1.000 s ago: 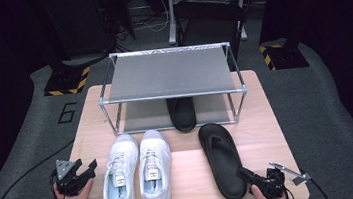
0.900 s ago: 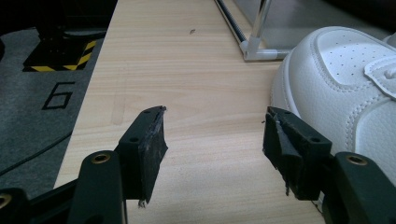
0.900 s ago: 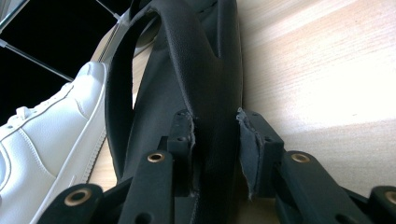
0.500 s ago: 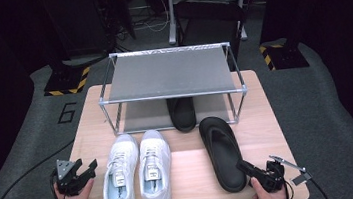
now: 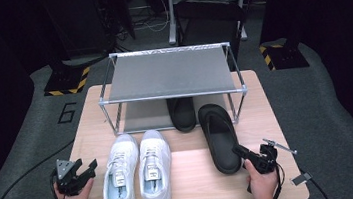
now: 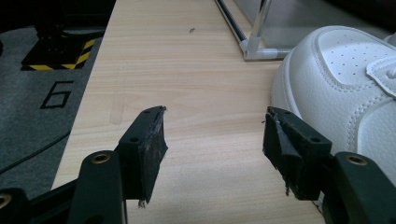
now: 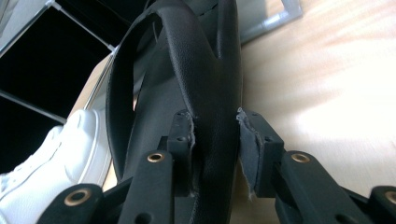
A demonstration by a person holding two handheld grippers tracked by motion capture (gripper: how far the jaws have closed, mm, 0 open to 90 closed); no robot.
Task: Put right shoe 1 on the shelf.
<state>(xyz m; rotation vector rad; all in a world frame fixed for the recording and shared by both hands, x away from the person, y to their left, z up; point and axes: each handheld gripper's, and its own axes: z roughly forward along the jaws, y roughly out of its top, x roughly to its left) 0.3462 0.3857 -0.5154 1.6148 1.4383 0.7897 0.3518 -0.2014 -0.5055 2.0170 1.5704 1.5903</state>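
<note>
Right gripper view gives me the clearest read: my right gripper (image 7: pixel 215 140) is clamped on the heel edge of the black flip-flop (image 7: pixel 187 79), its worn, ragged pads pressing either side of a matte, finely pebbled rubber sole that curves up and away, the strap arching off at about 11 o'clock.

From the high view I see that flip-flop (image 5: pixel 219 135) lying on the pale wood-grain table (image 5: pixel 277 118) at roughly 2 o'clock from the table's centre, its toe just at the front right leg of the metal-framed shoe rack (image 5: pixel 169 72). That rack has thin silvery tubes and a flat grey shelf. A second black flip-flop (image 5: pixel 182 113) sits under it, near the first one's toe at about 10 o'clock from it.

A pair of white sneakers (image 5: pixel 136 169), stitched and perforated, smooth leather-like, stands side by side at 9 o'clock from the held flip-flop, apart from it.

My left gripper (image 5: pixel 75 174) hangs at the table's 8 o'clock corner, jaws spread wide with nothing between them; in the left gripper view one sneaker's rounded toe (image 6: pixel 345 88) lies just beside its jaw.
</note>
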